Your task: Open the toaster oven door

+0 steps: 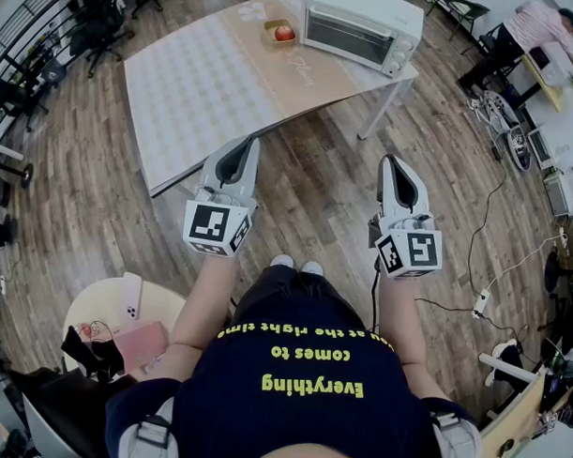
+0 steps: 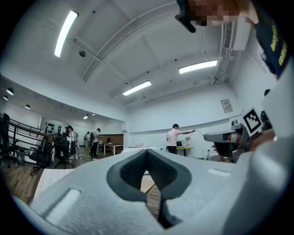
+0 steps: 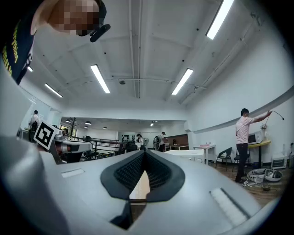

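Observation:
The white toaster oven (image 1: 359,29) stands with its glass door closed at the far right end of a pale table (image 1: 207,89); in the right gripper view it shows small, beyond the jaw tips (image 3: 186,153). Both grippers are held level in front of the person, well short of the table's near edge. My left gripper (image 1: 246,142) is shut, its dark pads meeting with nothing between them (image 2: 147,153). My right gripper (image 1: 391,161) is likewise shut and empty (image 3: 144,155). Each carries a cube with square markers.
A small tray with a red round thing (image 1: 281,32) sits left of the oven. A table leg (image 1: 385,100) stands ahead of the right gripper. Cables and a power strip (image 1: 481,301) lie on the wooden floor at right. Office chairs (image 1: 97,24) stand far left, a person (image 1: 528,25) far right.

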The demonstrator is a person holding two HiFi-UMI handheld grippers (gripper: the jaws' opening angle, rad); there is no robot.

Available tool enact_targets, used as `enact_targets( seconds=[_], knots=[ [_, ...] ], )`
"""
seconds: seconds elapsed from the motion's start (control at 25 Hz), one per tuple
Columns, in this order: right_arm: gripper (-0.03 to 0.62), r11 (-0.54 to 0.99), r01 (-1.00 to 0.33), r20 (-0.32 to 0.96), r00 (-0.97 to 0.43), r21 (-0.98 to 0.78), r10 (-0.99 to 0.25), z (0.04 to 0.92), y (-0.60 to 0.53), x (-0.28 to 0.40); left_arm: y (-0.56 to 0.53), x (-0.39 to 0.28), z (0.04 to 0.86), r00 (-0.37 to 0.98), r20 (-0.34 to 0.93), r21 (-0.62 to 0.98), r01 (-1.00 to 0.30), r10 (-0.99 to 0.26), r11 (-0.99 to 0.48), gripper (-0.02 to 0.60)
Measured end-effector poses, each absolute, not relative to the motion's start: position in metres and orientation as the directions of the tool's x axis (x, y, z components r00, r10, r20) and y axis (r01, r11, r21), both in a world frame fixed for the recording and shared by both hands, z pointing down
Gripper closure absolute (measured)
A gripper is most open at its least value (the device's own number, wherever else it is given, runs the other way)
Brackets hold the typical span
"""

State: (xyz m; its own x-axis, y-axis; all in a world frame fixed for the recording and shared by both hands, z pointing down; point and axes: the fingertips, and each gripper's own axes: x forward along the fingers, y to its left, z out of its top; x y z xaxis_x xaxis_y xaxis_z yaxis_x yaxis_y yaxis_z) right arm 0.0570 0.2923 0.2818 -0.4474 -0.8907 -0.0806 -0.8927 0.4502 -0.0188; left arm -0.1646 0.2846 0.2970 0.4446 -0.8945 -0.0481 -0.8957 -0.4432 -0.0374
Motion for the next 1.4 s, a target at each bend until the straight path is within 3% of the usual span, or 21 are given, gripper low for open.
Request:
enact_targets(
  seconds=[0.52, 0.6, 0.76, 0.92, 1.4],
  knots=[
    [0.582, 0.422, -0.904, -0.082, -0.416, -0.074, -0.906, 0.284, 0.274, 0.072, 0.271, -0.156, 0.294, 0.442, -0.055, -0.018, -0.897, -0.896, -0.441, 0.580],
    [0.574, 0.417, -0.905, -0.068, -0.412, -0.091, -0.909, 0.288, 0.269, 0.076, 0.267, -0.155, 0.293, 0.426, -0.052, -0.005, -0.905, -0.903, -0.426, 0.511],
    [0.390, 0.430, -0.895, -0.032, -0.430, -0.120, -0.902, 0.296, 0.258, 0.081, 0.256, -0.148, 0.299, 0.410, -0.024, 0.012, -0.912, -0.912, -0.411, 0.352],
    [0.314, 0.450, -0.885, -0.030, -0.450, -0.119, -0.893, 0.297, 0.255, 0.090, 0.247, -0.136, 0.306, 0.397, 0.002, 0.026, -0.918, -0.918, -0.397, 0.256],
    [0.270, 0.491, -0.863, -0.025, -0.491, -0.119, -0.871, 0.305, 0.233, 0.111, 0.225, -0.098, 0.316, 0.394, 0.009, 0.001, -0.919, -0.919, -0.394, 0.222]
  ],
)
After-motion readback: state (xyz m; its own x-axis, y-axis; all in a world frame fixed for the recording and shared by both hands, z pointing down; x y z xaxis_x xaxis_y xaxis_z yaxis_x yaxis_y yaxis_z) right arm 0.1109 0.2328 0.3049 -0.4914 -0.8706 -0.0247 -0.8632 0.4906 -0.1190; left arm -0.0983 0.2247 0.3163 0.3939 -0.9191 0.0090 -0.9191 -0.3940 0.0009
